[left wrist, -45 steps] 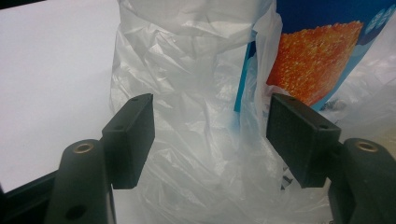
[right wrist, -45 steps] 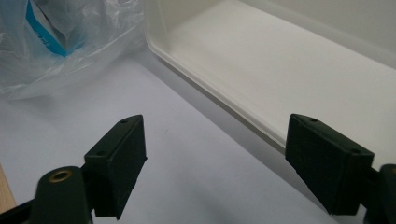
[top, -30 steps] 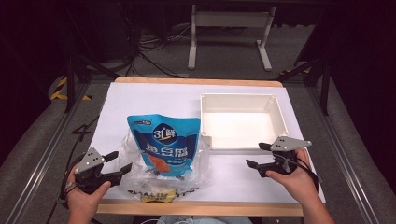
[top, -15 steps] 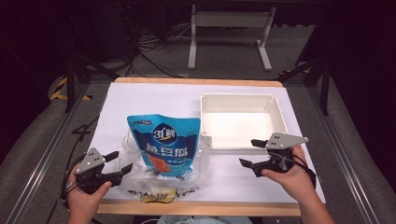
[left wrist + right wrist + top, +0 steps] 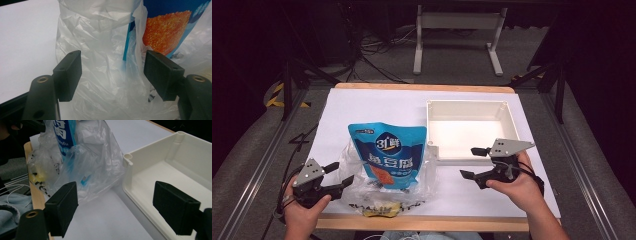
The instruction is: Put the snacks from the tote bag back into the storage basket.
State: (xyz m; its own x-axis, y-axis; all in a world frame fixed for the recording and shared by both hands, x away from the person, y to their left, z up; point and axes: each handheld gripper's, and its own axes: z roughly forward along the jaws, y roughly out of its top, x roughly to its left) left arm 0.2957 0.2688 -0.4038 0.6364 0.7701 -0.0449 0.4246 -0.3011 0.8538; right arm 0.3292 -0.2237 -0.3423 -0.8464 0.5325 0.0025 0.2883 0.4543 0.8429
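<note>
At the near edge of the bench (image 5: 362,107), the left gripper (image 5: 339,176) sits low in the person's left hand (image 5: 299,212), its jaws spread apart and gripping nothing; in the left gripper view the crumpled clear plastic bag (image 5: 105,82) lies just ahead of and between the two black pads without either pad pressing on it. The right gripper (image 5: 476,162) is held in the right hand (image 5: 517,187) over the white sheet, near the front wall of the tray, and its jaws likewise stand released with only bare sheet between them. Just beyond the left gripper, at the front middle of the bench, the clear plastic bag (image 5: 387,182) lies loosely rumpled, with something yellow (image 5: 381,210) showing through it at the bench's near edge. A blue snack pouch (image 5: 389,155) with white lettering and an orange picture lies partly inside the bag, its top end sticking out toward the far side. To the right of the pouch and a little farther back, a white rectangular tray (image 5: 507,120) rests on the sheet, its near left corner just beside the bag. Behind the bench, on the dark floor, stands a grey metal frame (image 5: 457,20) with cables near it.
</note>
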